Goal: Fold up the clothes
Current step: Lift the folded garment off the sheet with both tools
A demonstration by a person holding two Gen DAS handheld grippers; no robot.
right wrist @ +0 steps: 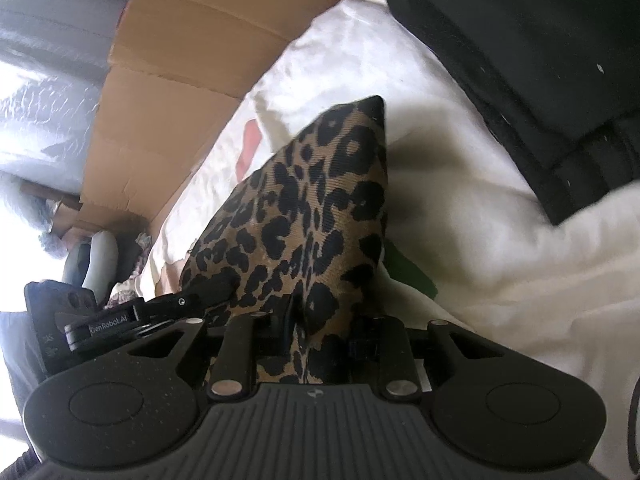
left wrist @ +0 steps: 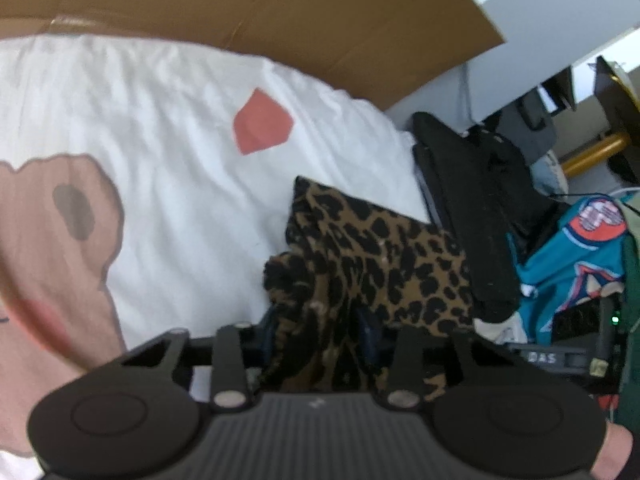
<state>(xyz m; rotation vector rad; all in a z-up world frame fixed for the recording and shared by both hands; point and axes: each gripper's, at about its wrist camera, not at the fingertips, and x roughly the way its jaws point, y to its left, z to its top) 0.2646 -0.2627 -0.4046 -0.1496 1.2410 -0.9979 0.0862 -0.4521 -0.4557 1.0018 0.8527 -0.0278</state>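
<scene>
A leopard-print garment [left wrist: 392, 256] lies folded on a white bed sheet [left wrist: 160, 120] printed with a brown bear. Its near edge bunches up between the blue pads of my left gripper [left wrist: 316, 332], which is shut on the cloth. In the right wrist view the same leopard-print garment [right wrist: 312, 208] rises to a lifted corner. Its lower part runs between the fingers of my right gripper [right wrist: 320, 336], which is shut on it. The body of the left gripper [right wrist: 100, 320] shows at the left of that view, close beside the cloth.
Folded black clothing [left wrist: 472, 184] lies right of the leopard garment, and a teal jersey [left wrist: 572, 264] lies further right at the bed's edge. A flat cardboard sheet [left wrist: 280, 8] stands behind the bed. Black fabric [right wrist: 540, 60] fills the upper right of the right wrist view.
</scene>
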